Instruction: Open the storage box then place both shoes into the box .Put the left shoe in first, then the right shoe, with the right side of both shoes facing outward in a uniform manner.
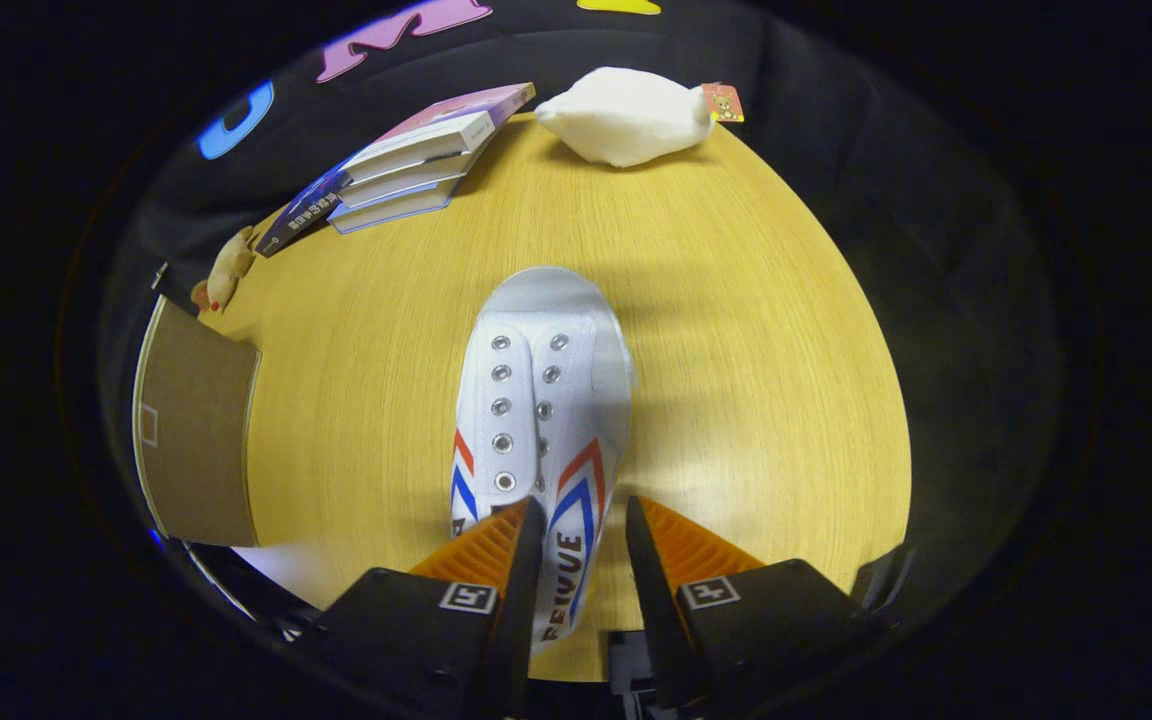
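The gripper (576, 535) hangs over a round wooden table (736, 330) with its fingers part-way open, one on each side of the heel end of a white shoe (541, 400). The left finger lies against the shoe's side wall, while the right finger stands just clear of the other side, so whether both press on it I cannot tell. The shoe (red and blue chevrons on its flanks, metal eyelets, no laces) points its toe toward 12 o'clock. At 9 o'clock from the shoe sits the brown cardboard storage box (198, 430). A stack of books (406, 160) lies at 11 o'clock, a white plush toy (626, 115) at 12 o'clock, and a small tan figurine (226, 268) near the box.
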{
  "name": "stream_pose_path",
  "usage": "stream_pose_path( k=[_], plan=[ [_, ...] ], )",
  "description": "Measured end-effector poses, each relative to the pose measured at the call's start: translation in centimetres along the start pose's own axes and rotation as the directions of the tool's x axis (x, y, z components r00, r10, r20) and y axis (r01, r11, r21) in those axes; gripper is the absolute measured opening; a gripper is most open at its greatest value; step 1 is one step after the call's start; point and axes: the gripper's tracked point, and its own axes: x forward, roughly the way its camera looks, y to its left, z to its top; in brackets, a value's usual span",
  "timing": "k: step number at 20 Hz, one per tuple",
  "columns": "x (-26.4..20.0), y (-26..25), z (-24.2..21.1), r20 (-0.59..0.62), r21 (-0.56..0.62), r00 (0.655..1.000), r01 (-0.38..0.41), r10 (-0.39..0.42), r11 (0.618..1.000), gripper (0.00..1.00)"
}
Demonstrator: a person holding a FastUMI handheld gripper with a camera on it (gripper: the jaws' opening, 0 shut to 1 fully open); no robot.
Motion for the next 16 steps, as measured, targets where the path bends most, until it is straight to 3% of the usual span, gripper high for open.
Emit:
stream_pose_path(
  k=[2, 9, 12, 16],
  plan=[
    [0.03, -0.03, -0.02, -0.006, 0.008, 1.000, -0.004, 0.004, 1.000, 0.39],
    [0.02, -0.34, 0.07, -0.012, 0.055, 1.000, -0.023, 0.024, 0.998, 0.30],
    [-0.01, -0.63, 0.09, 0.009, 0.074, 1.000, -0.026, 0.025, 0.997, 0.14],
    [-0.08, -0.75, 0.15, 0.037, 0.152, 0.999, -0.042, 0.036, 0.987, 0.09]
  ],
)
